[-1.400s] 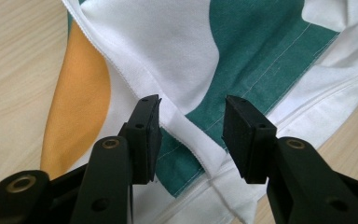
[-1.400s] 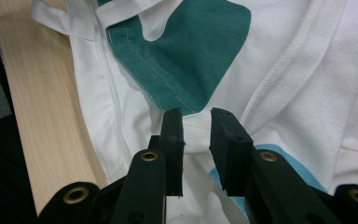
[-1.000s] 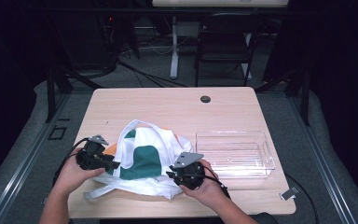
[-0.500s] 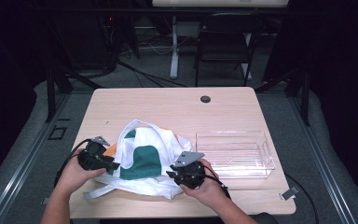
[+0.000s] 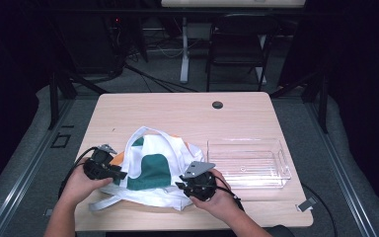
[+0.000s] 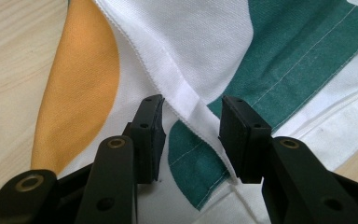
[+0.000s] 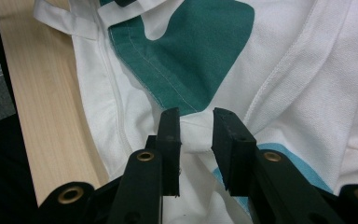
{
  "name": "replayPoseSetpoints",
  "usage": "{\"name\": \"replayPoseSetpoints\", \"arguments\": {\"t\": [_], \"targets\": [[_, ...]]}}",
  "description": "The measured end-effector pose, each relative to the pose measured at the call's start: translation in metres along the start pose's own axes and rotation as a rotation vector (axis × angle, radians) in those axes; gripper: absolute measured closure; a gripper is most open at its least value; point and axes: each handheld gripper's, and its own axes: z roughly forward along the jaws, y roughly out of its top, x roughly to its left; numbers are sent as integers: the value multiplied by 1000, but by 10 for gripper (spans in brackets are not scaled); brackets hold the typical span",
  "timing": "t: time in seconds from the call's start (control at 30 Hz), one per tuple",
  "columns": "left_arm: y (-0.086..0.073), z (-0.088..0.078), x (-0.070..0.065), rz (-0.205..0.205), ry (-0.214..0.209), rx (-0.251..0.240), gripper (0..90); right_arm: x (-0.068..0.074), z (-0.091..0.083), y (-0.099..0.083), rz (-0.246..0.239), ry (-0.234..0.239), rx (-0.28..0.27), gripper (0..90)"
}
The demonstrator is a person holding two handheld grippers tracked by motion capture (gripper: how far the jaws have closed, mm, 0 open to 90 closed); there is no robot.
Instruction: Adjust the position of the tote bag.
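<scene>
Low in the middle of the frame, a white bag (image 5: 150,170) with green and orange patches lies on the desk (image 5: 177,116). Almost nothing has moved; only the left gripper (image 6: 191,135) has crept nearer. Both grippers hold nothing, the right gripper (image 7: 196,140) half open over a white fold. No job is plain. The bag's underside is hidden. An empty clear tray (image 5: 249,163) sits at right.

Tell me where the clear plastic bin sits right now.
In the high view, the clear rectangular plastic bin sits on the table's right half, just right of the white, green and orange cloth bag, beyond the right gripper.
</scene>
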Motion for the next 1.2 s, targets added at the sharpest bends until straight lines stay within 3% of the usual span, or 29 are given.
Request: {"name": "replayPoseSetpoints", "arguments": {"t": [0.5,0.97,1.2], "targets": [[3,6,1,-6,14,12,579,1,1,-1,2,3,-4,721],[3,7,5,-68,11,-32,571,2,2,-2,1,3,-4,718],[4,10,4,-59,-5,-24,638,2,1,-2,-3,-1,-2,717]]}}
